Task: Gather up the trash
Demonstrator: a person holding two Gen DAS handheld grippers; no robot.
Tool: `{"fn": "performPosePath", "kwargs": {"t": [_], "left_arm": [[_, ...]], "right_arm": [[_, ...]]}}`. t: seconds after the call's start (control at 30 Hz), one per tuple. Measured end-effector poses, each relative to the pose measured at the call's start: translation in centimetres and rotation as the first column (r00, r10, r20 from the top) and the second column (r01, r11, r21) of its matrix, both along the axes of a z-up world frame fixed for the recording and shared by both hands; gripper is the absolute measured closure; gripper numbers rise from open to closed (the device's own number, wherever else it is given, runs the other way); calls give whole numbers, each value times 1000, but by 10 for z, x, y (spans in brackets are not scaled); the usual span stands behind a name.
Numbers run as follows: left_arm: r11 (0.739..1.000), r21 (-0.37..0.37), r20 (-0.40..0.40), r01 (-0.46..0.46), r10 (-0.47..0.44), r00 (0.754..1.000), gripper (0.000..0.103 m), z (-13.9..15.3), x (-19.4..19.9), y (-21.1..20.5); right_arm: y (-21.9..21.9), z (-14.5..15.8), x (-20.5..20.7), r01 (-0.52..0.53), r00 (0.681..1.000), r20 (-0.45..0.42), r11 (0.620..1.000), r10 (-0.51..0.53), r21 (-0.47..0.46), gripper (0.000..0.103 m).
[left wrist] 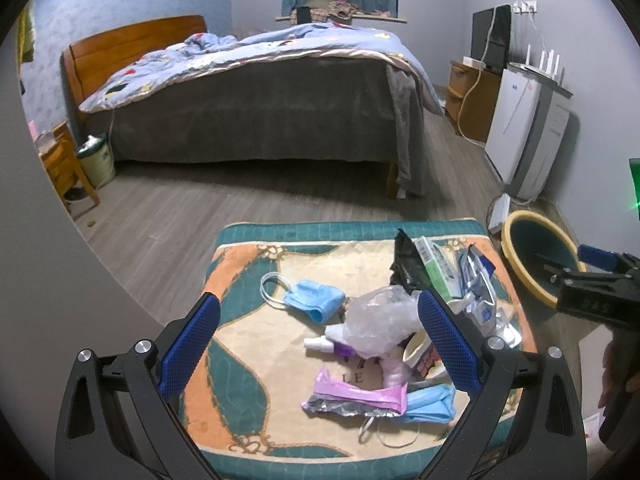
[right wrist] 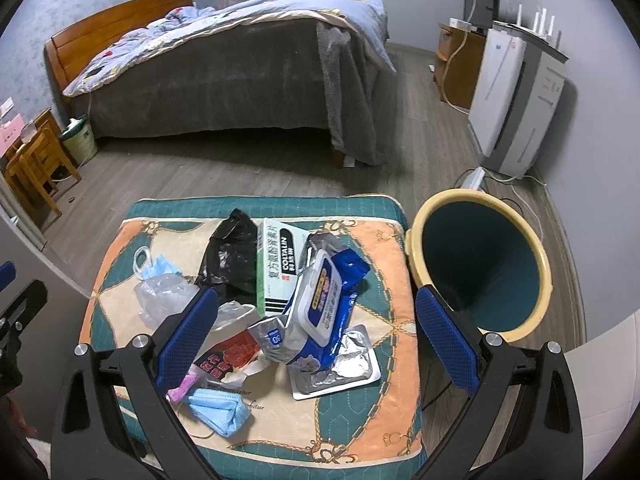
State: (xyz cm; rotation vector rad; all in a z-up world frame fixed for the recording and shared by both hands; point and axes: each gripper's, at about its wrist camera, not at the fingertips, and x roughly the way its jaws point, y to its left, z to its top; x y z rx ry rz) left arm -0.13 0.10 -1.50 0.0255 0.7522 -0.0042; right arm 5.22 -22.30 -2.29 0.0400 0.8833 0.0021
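- One bed (right wrist: 240, 80) with a wooden headboard and a blue patterned quilt (left wrist: 256, 52) filled the back of the room, well apart from the trash.
- One white appliance (right wrist: 516, 100) stood against the right wall, with a white router on top of it.
- One tabletop (right wrist: 360, 420), covered by a teal, orange and cream quilted cloth, carried all the trash.
- One bin (right wrist: 480, 268) with a yellow rim and dark teal inside stood just beside the tabletop's right edge, tilted with its mouth open toward the right wrist camera; nothing could be seen in it.
- A second, small pale bin (left wrist: 96, 160) sat on the floor by the bed's left end, next to a wooden chair.
- Two grippers were in view: the left gripper (left wrist: 316, 344) and the right gripper (right wrist: 316, 344), each with its jaws spread wide and nothing between them, both above the near half of the tabletop.
- One blue wet-wipe pack (right wrist: 328, 292) leaned on the heap, over one silver foil sheet (right wrist: 344, 372).
- One green-and-white medicine box (right wrist: 276, 264) stood tilted between the wipe pack and one black plastic bag (right wrist: 232, 256).
- One crumpled clear plastic bag (left wrist: 380, 316) lay mid-heap, partly covering smaller bits.
- Two blue face masks: one mask (left wrist: 312, 300) lay apart at the left, the second mask (left wrist: 428, 404) at the near edge beneath one pink wrapper (left wrist: 352, 396).
- One red-printed wrapper (right wrist: 228, 356) lay partly behind the right gripper's left finger.
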Motion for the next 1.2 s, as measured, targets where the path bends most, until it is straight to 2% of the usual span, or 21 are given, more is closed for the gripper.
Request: {"fn": "performPosePath", "kwargs": {"t": [0.13, 0.27, 0.37, 0.43, 0.47, 0.5, 0.6, 0.77, 0.87, 1.0, 1.17, 1.2], "left_arm": [[1000, -21, -6, 8, -8, 1000, 5, 2, 5, 5], [999, -32, -32, 28, -29, 999, 5, 0, 9, 4], [997, 67, -52, 36, -33, 998, 5, -4, 14, -5], [995, 96, -39, 38, -35, 999, 5, -6, 16, -8], [995, 90, -33, 35, -32, 999, 5, -7, 18, -7], [998, 48, -41, 31, -29, 999, 5, -10, 22, -3], [999, -33, -86, 25, -28, 996, 5, -20, 36, 5], [996, -27, -114, 81, -83, 990, 7, -39, 50, -6], [993, -15, -156, 120, -120, 980, 8, -56, 59, -18], [982, 8, -203, 189, -183, 962, 14, -79, 67, -35], [968, -8, -293, 251, -242, 925, 34, -111, 74, -51], [965, -9, -303, 263, -253, 919, 37, -114, 74, -53]], "right_arm": [[-6, 3, 0, -14, 1000, 14, 998, 13, 67, 6], [-3, 6, 4, -22, 1000, 8, 999, 22, 36, 6], [2, 7, 8, -63, 998, 4, 998, 63, -14, 6], [5, 9, 11, -70, 997, 20, 997, 71, -41, 6], [3, 10, 13, -44, 998, 30, 998, 46, -52, 6], [0, 9, 17, -25, 999, 30, 999, 26, -36, 6], [-7, -1, 28, -29, 999, -13, 999, 29, 30, 6], [0, -27, 43, -66, 996, -69, 997, 64, -32, 6], [2, -43, 51, -74, 991, -114, 997, 71, -15, 6], [7, -66, 60, -91, 979, -182, 996, 86, -17, 19], [5, -96, 68, -98, 952, -288, 994, 106, 42, 39], [3, -100, 68, -93, 946, -307, 994, 106, 57, 47]]}}
